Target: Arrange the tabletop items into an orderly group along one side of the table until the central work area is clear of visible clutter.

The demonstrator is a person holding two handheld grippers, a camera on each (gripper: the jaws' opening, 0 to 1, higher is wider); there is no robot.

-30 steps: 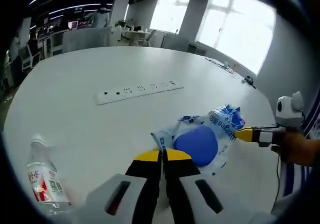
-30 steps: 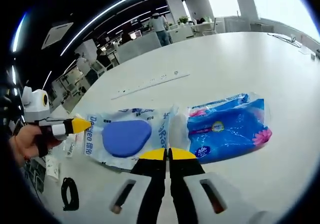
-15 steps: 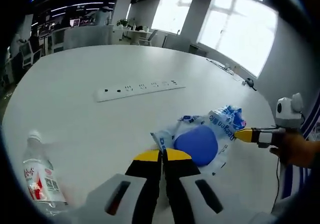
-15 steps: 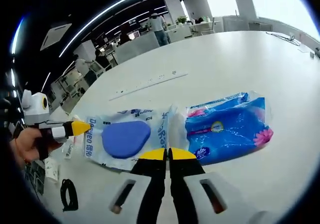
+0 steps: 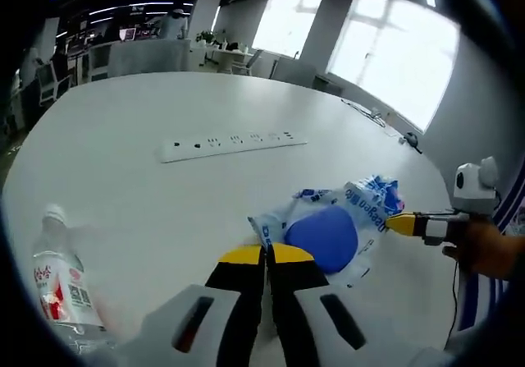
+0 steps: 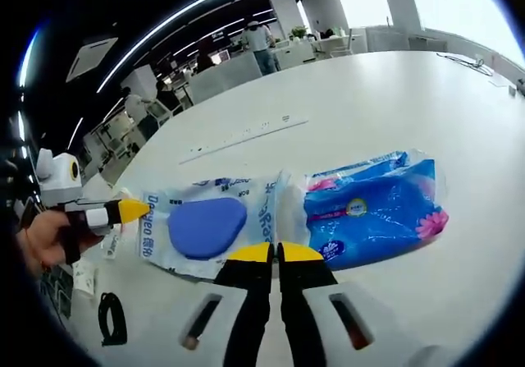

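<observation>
On the white table [image 6: 385,104], both the left gripper [image 5: 265,254] and right gripper [image 6: 265,252] pinch the crinkled clear plastic pack with a blue oval [image 6: 209,223], printed perhaps "Deeyeo", with the glossy blue tissue pack [image 6: 373,211] at three o'clock.

left tool [image 5: 265,254] jaws together, right tool [image 6: 265,252] likewise

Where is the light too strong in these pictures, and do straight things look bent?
Left gripper view: the windows are blown out white; the power strip and table edge bow. Right gripper view: ceiling light strips curve, and the window glares.
</observation>
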